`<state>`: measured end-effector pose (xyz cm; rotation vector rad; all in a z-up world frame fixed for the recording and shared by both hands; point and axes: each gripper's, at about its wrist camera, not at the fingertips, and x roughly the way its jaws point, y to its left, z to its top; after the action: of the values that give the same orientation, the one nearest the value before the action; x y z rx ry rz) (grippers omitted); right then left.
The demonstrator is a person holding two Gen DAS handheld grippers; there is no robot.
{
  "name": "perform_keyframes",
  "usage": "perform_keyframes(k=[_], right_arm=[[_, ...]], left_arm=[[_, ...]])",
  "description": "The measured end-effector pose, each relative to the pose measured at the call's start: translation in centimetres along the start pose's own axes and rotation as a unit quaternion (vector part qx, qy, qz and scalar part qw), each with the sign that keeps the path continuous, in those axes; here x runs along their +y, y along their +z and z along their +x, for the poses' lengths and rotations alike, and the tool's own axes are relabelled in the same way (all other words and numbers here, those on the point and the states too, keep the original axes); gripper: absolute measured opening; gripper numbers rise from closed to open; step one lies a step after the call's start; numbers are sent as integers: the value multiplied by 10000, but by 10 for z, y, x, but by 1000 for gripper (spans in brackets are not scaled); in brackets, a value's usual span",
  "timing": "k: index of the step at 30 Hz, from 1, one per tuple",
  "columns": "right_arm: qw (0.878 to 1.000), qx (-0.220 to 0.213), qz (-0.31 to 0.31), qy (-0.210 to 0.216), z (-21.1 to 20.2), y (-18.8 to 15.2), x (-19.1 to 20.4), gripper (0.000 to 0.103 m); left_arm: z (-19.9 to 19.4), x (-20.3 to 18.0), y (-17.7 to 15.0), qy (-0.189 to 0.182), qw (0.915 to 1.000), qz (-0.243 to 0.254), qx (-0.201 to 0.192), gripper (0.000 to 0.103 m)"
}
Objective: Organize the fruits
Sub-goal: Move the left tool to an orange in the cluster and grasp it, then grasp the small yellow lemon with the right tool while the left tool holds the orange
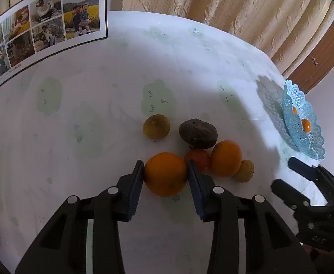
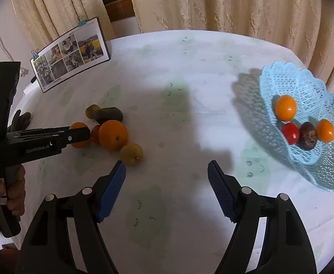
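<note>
Fingers (image 1: 137, 182) of the left gripper (image 1: 165, 171) clamp the orange (image 1: 165, 174) on both sides.

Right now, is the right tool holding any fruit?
No. The right tool stands open above bare tablecloth, with the small yellow fruit just beyond its left pad.

left gripper (image 1: 165, 171) angled down, pads clamped on the near orange (image 1: 165, 174) — right gripper (image 2: 167, 171) beside it, jaws wide, nothing between.
</note>
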<state>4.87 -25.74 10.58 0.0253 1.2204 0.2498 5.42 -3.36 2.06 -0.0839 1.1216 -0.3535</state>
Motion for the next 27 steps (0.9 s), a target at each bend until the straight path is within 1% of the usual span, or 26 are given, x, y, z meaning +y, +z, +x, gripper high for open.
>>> perform_keyframes(k=[5, 13, 15, 17, 20, 24, 27], right_arm=[[9999, 0, -93, 103, 6, 5, 8, 75], [9989, -11, -340, 319, 22, 17, 27, 75], [9984, 10, -424, 373, 28, 19, 33, 71], [9979, 78, -511, 392, 36, 20, 38, 62], [9970, 125, -591, 487, 44, 19, 42, 62], [9955, 130, -712, 612, 43, 17, 48, 51], [9959, 145, -616, 644, 41, 15, 44, 51]], left_arm=[[-9, 7, -2, 64, 9999, -141, -9, 39], [-38, 20, -1, 213, 9991, -271, -251, 39], [-45, 22, -1, 234, 9989, -293, -299, 39], [-50, 24, -2, 246, 9987, -310, -333, 39], [-56, 24, -3, 272, 9984, -341, -360, 39], [-58, 25, -4, 285, 9982, -395, -363, 39], [-59, 23, -5, 292, 9981, -405, -371, 39]])
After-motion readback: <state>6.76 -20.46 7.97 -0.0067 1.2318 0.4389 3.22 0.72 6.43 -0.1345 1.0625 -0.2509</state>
